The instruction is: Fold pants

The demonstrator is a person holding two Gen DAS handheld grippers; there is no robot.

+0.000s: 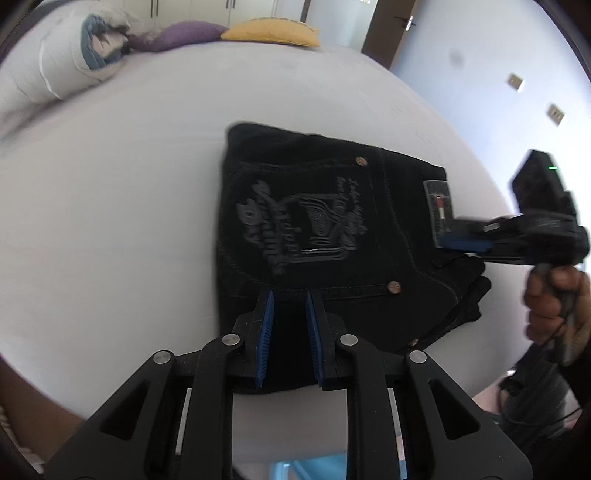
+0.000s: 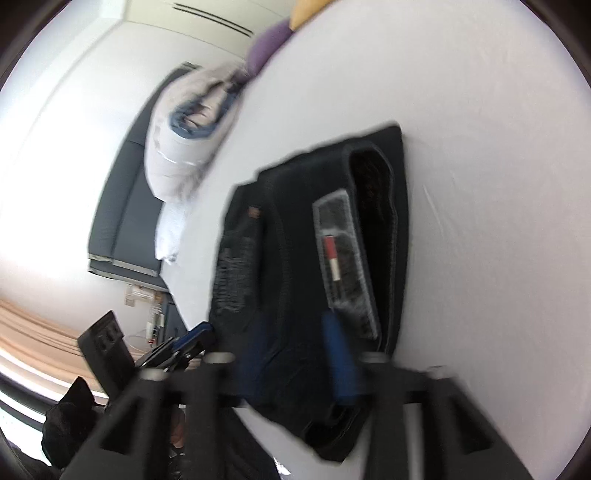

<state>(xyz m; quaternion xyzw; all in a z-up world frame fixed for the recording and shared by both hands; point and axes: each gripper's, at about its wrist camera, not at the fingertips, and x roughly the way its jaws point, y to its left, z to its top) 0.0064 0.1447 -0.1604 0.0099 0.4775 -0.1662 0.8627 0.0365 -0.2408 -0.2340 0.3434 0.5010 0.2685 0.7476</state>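
Black pants [image 1: 314,221] lie folded into a compact block on the white bed [image 1: 129,203], back pocket print facing up. My left gripper [image 1: 290,295] stands over their near edge, its blue pads close together with black fabric filling the narrow gap. My right gripper [image 1: 443,232], held by a hand [image 1: 554,302], reaches in from the right at the waistband label [image 1: 437,205]. In the right wrist view the right gripper [image 2: 291,328] is blurred. Its pads stand wide apart over the pants [image 2: 295,240], clear of the cloth. The left gripper [image 2: 192,338] shows at the lower left.
A rolled white duvet [image 1: 62,62], a purple cushion [image 1: 177,35] and a yellow cushion [image 1: 273,33] lie along the bed's far side. A wall with switch plates [image 1: 515,83] rises to the right. White sheet [image 2: 480,147] stretches around the pants.
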